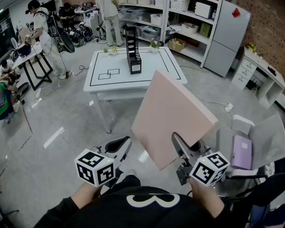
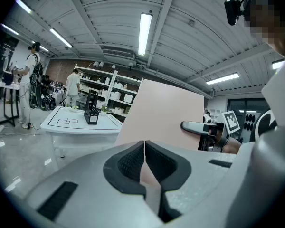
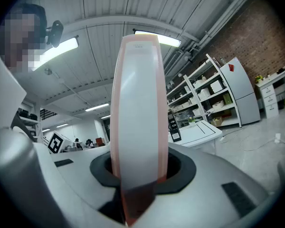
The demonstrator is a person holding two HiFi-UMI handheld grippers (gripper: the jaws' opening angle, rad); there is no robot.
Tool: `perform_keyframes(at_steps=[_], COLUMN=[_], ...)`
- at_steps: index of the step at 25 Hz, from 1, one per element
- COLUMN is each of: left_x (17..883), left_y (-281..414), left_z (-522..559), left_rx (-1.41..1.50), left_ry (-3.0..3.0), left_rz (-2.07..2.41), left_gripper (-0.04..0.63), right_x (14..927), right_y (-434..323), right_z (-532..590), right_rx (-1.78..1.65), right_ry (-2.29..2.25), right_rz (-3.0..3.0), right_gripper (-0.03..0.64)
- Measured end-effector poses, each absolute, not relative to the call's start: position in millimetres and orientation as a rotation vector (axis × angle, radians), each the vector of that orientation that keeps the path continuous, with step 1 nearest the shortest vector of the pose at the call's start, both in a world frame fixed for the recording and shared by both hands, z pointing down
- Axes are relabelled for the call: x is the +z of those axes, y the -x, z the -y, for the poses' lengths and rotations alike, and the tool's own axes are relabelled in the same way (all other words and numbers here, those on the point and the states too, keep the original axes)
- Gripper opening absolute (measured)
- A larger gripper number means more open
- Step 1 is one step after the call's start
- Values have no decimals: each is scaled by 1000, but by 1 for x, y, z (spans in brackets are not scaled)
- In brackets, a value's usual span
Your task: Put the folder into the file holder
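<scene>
Folder (image 1: 173, 118) is clamped in the jaws of your right gripper (image 1: 180, 148); your left gripper (image 1: 121, 148) has its jaws closed, empty. Next, carry it to the file holder (image 1: 133, 51) on the counter (image 1: 99, 75).

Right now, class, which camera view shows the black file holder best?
The head view: the file holder stands whole and upright on the white table. The left gripper view shows it small and distant; the right gripper view only a tiny shape beside the folder.
</scene>
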State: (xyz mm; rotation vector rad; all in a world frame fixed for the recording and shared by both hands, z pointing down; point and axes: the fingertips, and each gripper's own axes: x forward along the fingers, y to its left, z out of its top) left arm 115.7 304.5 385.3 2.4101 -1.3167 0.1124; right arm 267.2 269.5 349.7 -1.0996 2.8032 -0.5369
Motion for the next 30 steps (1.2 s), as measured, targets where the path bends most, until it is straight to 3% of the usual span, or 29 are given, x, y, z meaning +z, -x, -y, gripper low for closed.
perform_keyframes(at_steps=[14,30], left_x=[426,453], left_y=[-94,11], left_z=[-196,15], left_rx=[124,109], left_ry=[-2357,-2241], left_rz=[1235,1260], left_gripper=[13,13], right_x=[384,385], right_y=[-245,-155], right_z=[-165,61], right_rx=[-657,-674], right_ry=[1187,1237], right_rz=[-2798,-2818], right_gripper=[135,133])
